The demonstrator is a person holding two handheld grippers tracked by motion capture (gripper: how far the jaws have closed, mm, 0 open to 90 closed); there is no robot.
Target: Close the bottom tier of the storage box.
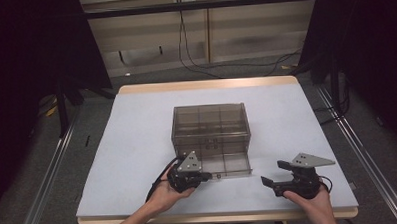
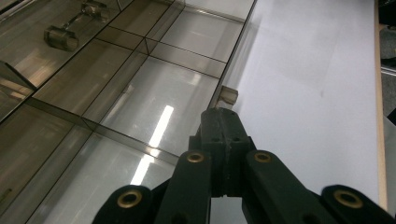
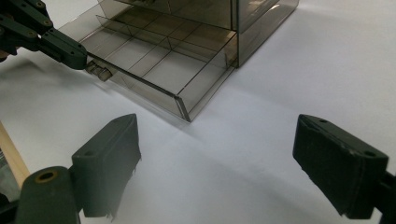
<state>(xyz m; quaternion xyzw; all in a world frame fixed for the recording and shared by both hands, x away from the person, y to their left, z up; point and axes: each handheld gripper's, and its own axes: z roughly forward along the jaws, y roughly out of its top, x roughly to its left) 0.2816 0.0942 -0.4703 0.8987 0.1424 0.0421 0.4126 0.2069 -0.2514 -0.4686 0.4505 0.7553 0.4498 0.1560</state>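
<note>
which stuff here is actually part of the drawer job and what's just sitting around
In the job:
- smoky clear plastic drawer box
- its lower drawer, pulled out, empty compartments
- small clear handle on the drawer front
- left claw, shut on the handle

Lying about:
- right claw, open, holding nothing, apart from the box
- white table mat
- black cables on the floor behind

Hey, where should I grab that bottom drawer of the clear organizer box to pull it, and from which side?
Grip the small clear handle tab at the middle of the drawer front, coming from the table's near edge. It juts out from an otherwise flat front wall. The left gripper is already shut at it.
</note>
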